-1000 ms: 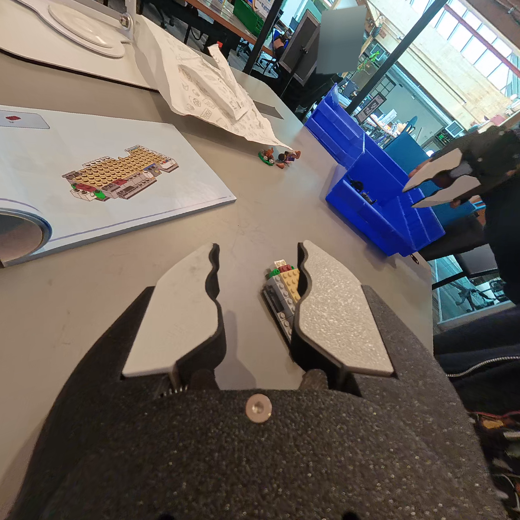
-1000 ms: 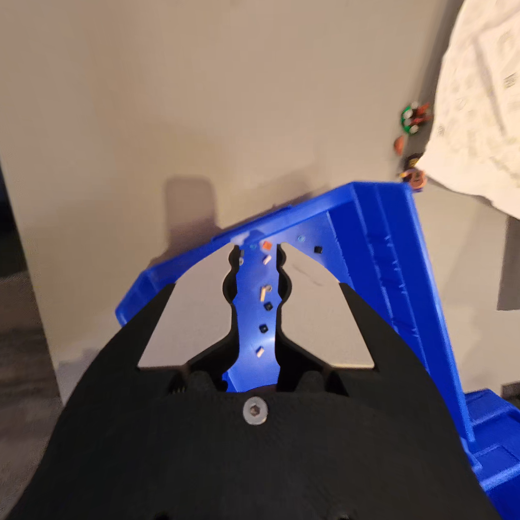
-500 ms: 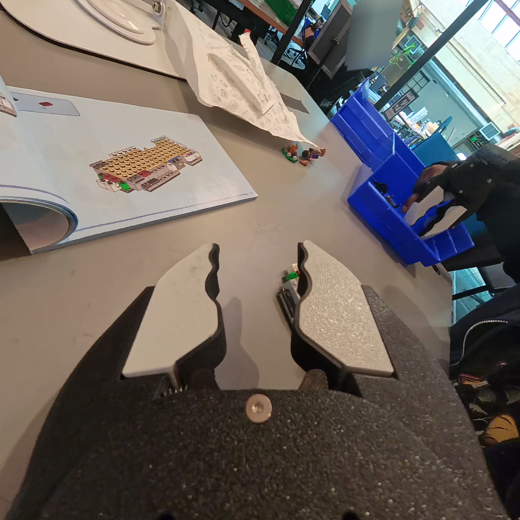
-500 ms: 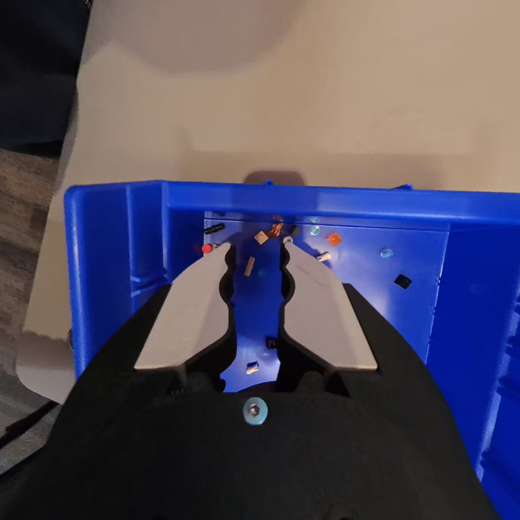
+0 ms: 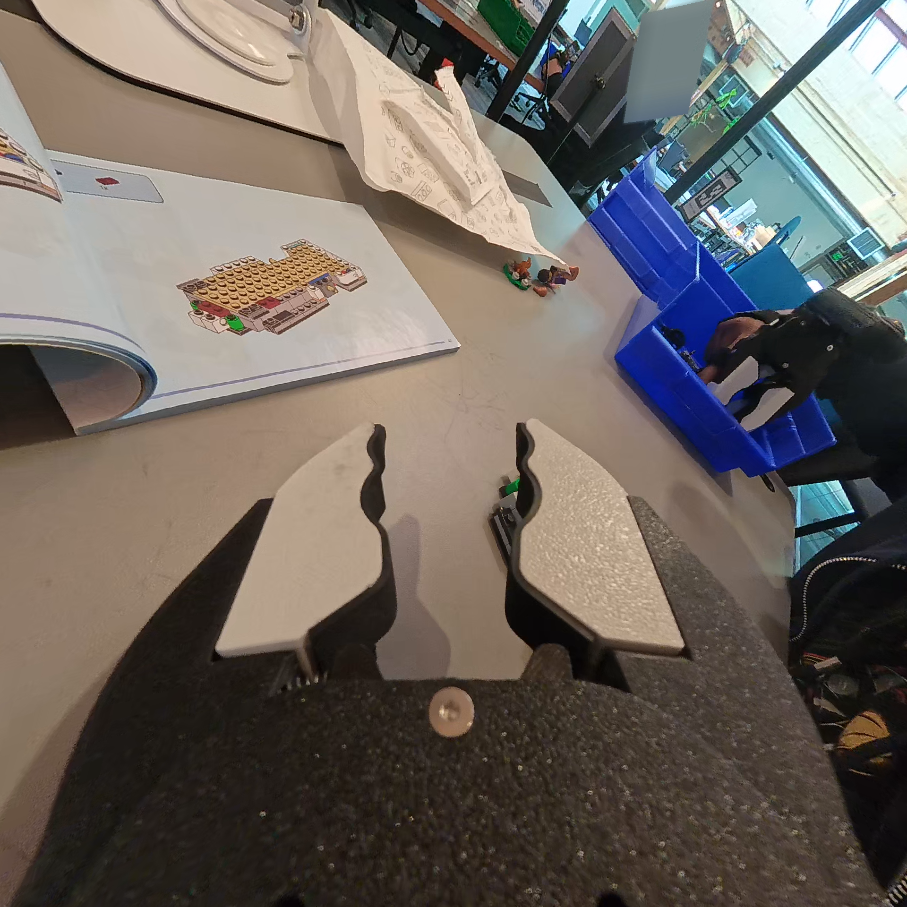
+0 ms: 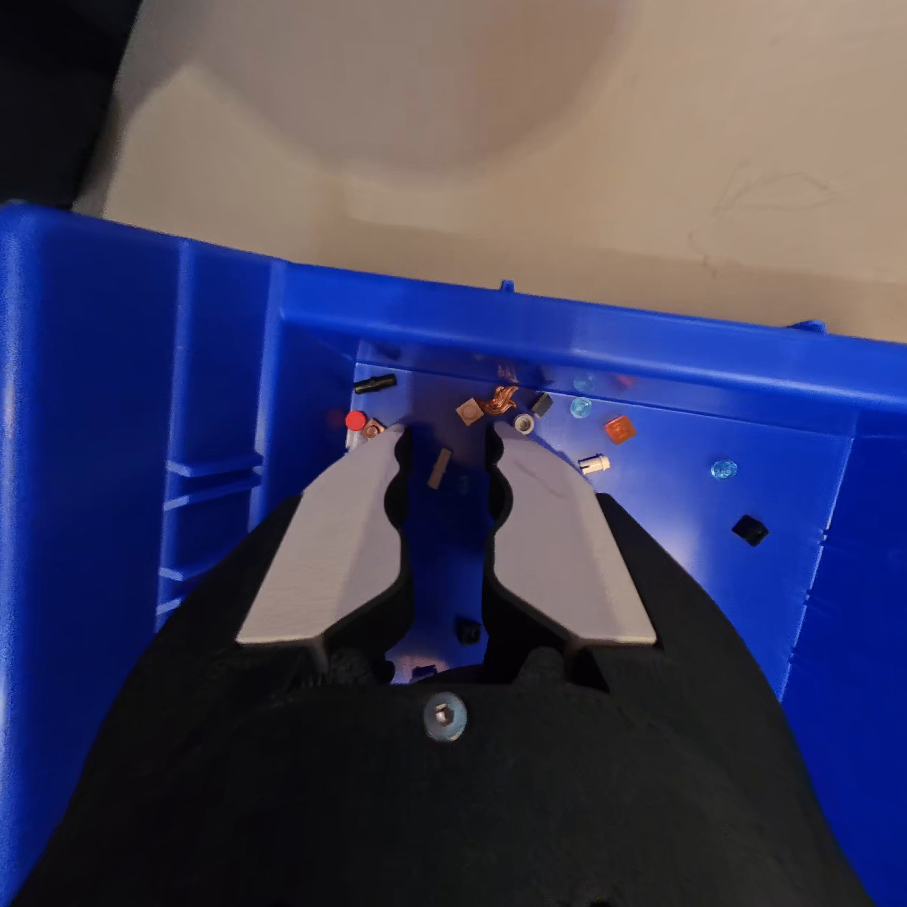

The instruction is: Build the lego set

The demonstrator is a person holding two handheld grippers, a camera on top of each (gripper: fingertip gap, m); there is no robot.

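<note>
The left tool (image 5: 449, 432) sits low over the grey desk (image 5: 294, 491) with its fingers well apart and nothing clamped. A small brick build (image 5: 505, 510) of grey and green pieces lies on the desk against the inner face of its right finger (image 5: 589, 540), mostly hidden behind it; the left finger (image 5: 319, 540) stands clear of it. Beyond the build, an open booklet (image 5: 235, 294) lies to the left, a crumpled printed sheet (image 5: 432, 157) farther off, and a few small figures (image 5: 537, 280) near the sheet's corner.

The right tool (image 6: 446, 432) reaches down into a blue bin (image 6: 589, 338) to the right of the build, at the desk's edge. Its fingers are partly apart, gripping nothing. A tan bar piece (image 6: 438, 467) lies on the bin floor between the fingertips, touching neither. Around it lie a tan stud plate (image 6: 470, 411), a red round stud (image 6: 355, 420), a black pin (image 6: 375, 384) and an orange tile (image 6: 619, 429).
</note>
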